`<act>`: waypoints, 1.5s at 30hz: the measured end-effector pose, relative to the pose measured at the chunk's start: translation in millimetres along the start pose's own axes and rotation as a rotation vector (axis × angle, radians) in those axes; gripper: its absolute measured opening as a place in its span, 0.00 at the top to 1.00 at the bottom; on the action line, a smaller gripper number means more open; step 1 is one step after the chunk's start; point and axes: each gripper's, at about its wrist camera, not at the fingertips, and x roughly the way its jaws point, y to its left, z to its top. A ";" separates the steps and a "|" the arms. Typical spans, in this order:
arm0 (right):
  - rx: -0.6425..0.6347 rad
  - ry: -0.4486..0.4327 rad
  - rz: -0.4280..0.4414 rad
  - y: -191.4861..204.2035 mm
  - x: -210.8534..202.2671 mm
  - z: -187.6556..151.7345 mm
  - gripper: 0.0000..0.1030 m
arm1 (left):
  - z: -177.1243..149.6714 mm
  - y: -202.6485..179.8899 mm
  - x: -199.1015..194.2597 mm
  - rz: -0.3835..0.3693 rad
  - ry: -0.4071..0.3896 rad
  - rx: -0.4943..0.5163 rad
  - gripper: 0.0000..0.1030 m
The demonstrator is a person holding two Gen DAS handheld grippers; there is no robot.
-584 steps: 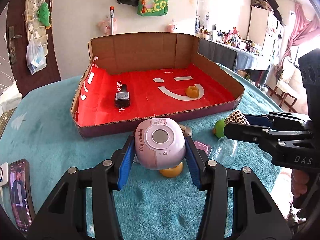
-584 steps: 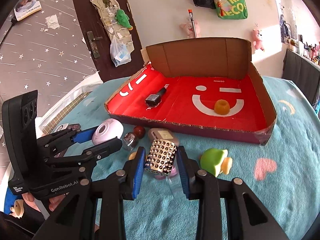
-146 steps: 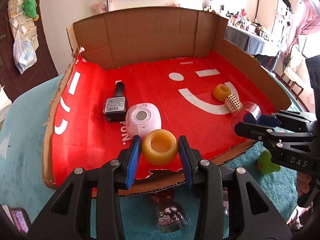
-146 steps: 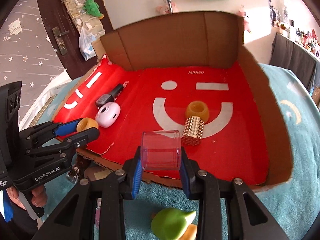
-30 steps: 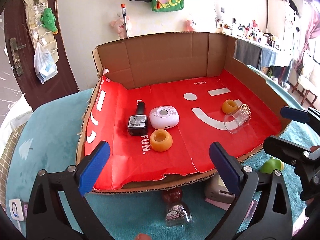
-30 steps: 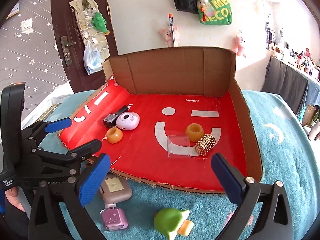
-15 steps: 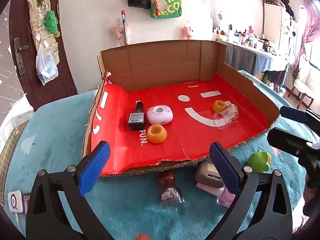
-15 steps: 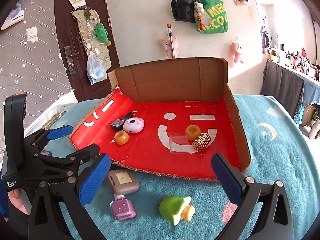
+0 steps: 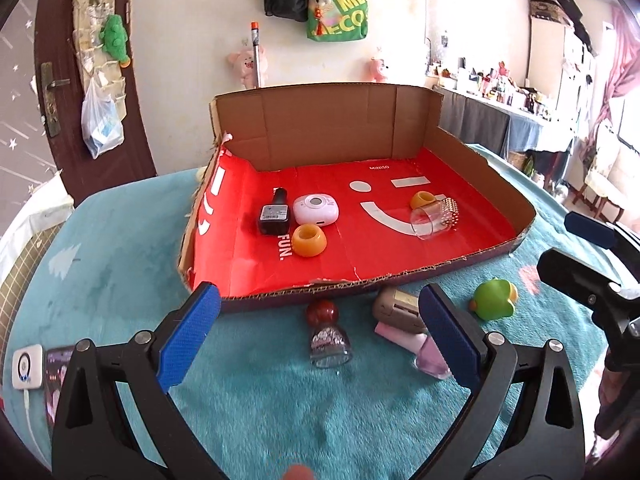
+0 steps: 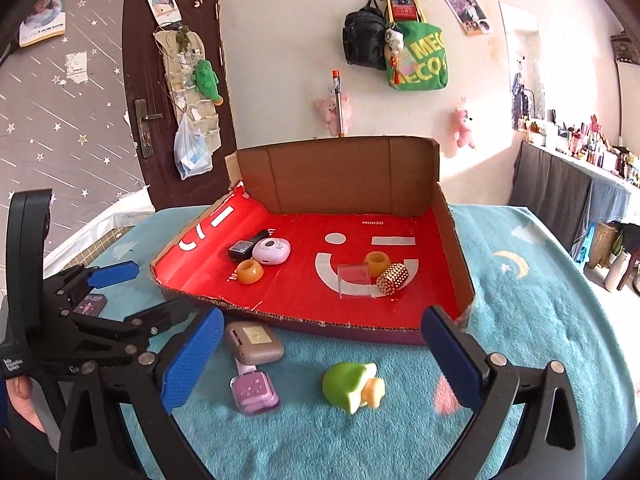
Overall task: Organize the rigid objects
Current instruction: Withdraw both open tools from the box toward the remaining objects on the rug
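A cardboard tray with a red floor lies on the teal cloth. Inside it are a black bottle, a pink-white round device, two orange rings, a clear cup and a gold studded cylinder. In front of the tray lie a red-capped bottle, a brown case, a purple bottle and a green toy. My left gripper and right gripper hover open over these, holding nothing.
A phone and a small white device lie at the cloth's left edge. The tray has tall cardboard walls at the back and right. A door, hanging bags and a cluttered counter are behind the table.
Both grippers have drawn back from the tray and risen a little, so the loose items in front of it show more fully. Nothing in the tray moved.
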 end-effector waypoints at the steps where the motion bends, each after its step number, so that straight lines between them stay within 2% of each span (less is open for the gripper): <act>1: -0.001 -0.004 0.000 0.5 -2.6 -1.5 0.03 | -2.0 0.3 -2.2 -0.003 -0.001 -0.003 0.02; 19: 0.000 -0.017 -0.025 4.6 -29.6 -31.3 0.12 | -34.2 -9.5 -13.3 -0.105 0.052 -0.033 0.02; 29: -0.011 0.042 -0.031 5.7 -24.7 -49.7 0.26 | -51.1 -10.0 -12.5 -0.131 0.085 -0.058 0.02; 38: 0.018 0.108 -0.050 0.3 -13.2 -66.8 0.33 | -63.8 -14.2 -2.6 -0.123 0.113 -0.043 0.03; 41: 0.028 0.131 -0.057 -3.1 -6.8 -69.9 0.34 | -64.7 -9.9 3.8 -0.114 0.131 -0.054 0.11; 45: 0.030 0.157 -0.071 -6.7 1.9 -69.1 0.35 | -64.2 -3.3 13.3 -0.103 0.157 -0.075 0.12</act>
